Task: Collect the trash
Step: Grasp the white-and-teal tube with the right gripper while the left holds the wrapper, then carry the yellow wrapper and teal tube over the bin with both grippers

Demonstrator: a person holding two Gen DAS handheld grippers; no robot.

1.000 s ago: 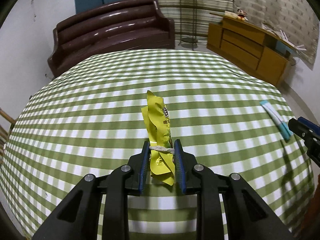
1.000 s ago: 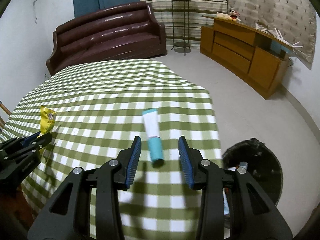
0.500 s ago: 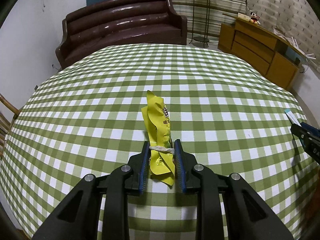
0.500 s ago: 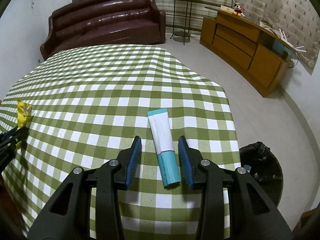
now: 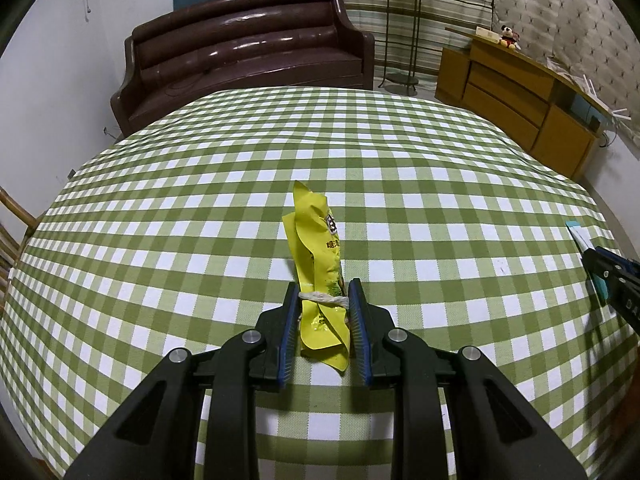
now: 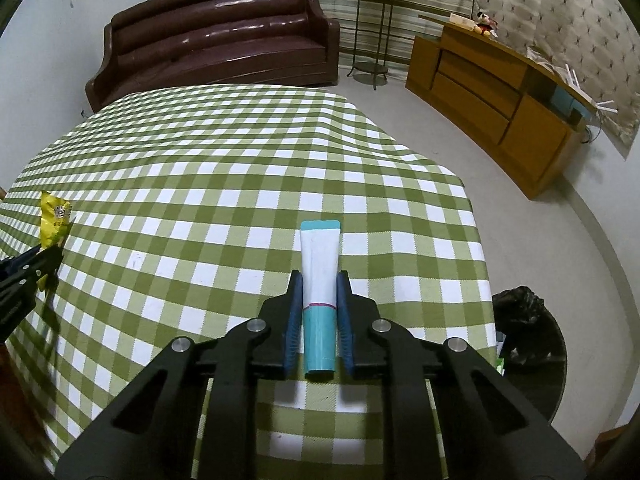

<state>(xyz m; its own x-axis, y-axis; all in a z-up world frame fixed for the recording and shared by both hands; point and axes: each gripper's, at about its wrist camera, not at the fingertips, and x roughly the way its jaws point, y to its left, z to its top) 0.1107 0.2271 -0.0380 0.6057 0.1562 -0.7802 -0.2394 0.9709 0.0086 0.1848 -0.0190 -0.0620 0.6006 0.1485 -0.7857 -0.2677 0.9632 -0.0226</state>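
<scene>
My left gripper point(image 5: 323, 300) is shut on a crumpled yellow snack wrapper point(image 5: 318, 256) tied with a string, held over the green checked tablecloth point(image 5: 200, 208). The wrapper also shows at the left edge of the right wrist view point(image 6: 54, 222). My right gripper point(image 6: 319, 286) has its jaws closed against a white and teal tube point(image 6: 319, 280) that lies lengthwise between them near the table's right edge. The tube's end point(image 5: 580, 234) shows at the right edge of the left wrist view.
A black bin with a dark bag point(image 6: 528, 336) stands on the floor right of the table. A brown sofa point(image 5: 244, 48) is behind the table, a wooden sideboard point(image 5: 516, 100) at the right, a plant stand point(image 5: 404, 32) between them.
My right gripper moved forward over the tube and closed its jaws onto it. My left gripper kept the wrapper and shifted slightly over the table.
</scene>
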